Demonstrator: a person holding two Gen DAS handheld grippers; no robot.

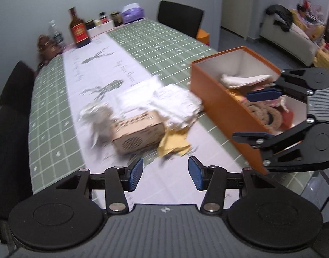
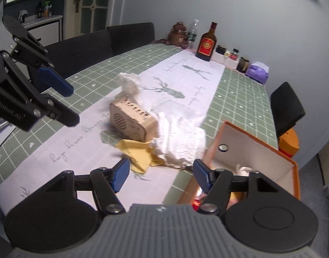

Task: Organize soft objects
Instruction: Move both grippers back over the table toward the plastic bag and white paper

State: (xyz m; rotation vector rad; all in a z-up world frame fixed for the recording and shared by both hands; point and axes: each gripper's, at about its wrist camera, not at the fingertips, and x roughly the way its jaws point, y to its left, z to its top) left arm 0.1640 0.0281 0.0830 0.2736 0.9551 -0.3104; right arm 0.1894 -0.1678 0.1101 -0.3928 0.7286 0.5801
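An orange box with white inside stands on the table's right side and holds soft items: a white cloth and a coiled rope. On the runner lie a white knitted cloth, a yellow cloth, a white fluffy piece and a wooden speaker box. My left gripper is open and empty, just short of the yellow cloth. My right gripper is open and empty over the box's near edge; it also shows in the left wrist view.
A brown bottle, a clear bottle, jars, a purple tissue pack and a brown teddy stand at the table's far end. Black chairs surround the table. A sofa is at the far right.
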